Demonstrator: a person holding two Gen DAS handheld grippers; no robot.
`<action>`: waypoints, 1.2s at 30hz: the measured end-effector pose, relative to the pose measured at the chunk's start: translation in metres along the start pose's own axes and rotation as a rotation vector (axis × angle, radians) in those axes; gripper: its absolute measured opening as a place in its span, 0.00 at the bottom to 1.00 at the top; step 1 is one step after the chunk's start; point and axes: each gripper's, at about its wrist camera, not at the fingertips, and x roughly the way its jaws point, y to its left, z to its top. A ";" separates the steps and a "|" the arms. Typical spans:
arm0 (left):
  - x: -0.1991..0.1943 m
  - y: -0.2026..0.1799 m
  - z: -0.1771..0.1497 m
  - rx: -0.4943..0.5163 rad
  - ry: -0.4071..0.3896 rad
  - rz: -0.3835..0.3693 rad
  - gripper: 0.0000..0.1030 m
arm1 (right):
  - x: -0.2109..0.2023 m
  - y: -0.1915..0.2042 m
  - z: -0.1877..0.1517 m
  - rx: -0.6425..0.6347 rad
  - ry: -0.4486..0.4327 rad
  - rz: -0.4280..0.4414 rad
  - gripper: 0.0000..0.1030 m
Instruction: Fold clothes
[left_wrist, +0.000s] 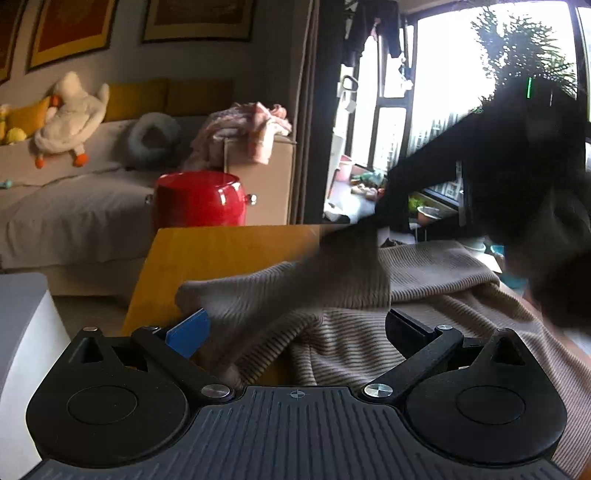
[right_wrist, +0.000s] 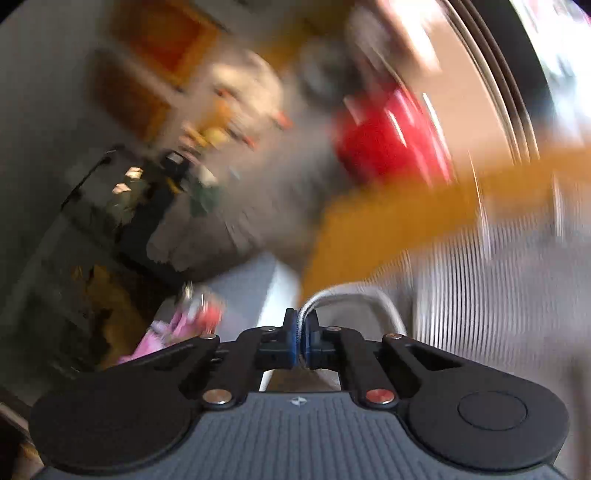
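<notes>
A beige ribbed sweater (left_wrist: 369, 317) lies bunched on the wooden table (left_wrist: 221, 251). My left gripper (left_wrist: 295, 325) is open, its fingers on either side of a fold of the sweater, low over it. In the left wrist view the right gripper (left_wrist: 380, 218) shows as a dark blurred shape lifting a part of the sweater. In the right wrist view my right gripper (right_wrist: 302, 332) is shut on an edge of the sweater (right_wrist: 354, 299), which loops out from between the pads. That view is heavily motion-blurred.
A red stool (left_wrist: 199, 199) stands beyond the table's far edge, with a sofa (left_wrist: 74, 206) carrying a plush goose and cushions behind it. A window and balcony are at the right. A white box (left_wrist: 26, 332) sits left of the table.
</notes>
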 end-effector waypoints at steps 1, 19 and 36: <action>0.000 -0.001 0.002 0.000 0.000 -0.003 1.00 | -0.016 0.005 0.014 -0.072 -0.067 -0.026 0.03; 0.059 -0.066 0.027 0.044 0.079 -0.090 1.00 | -0.105 -0.151 -0.012 -0.006 -0.186 -0.378 0.03; 0.138 -0.061 0.010 -0.063 0.148 -0.035 1.00 | -0.098 -0.138 -0.054 -0.105 -0.163 -0.438 0.31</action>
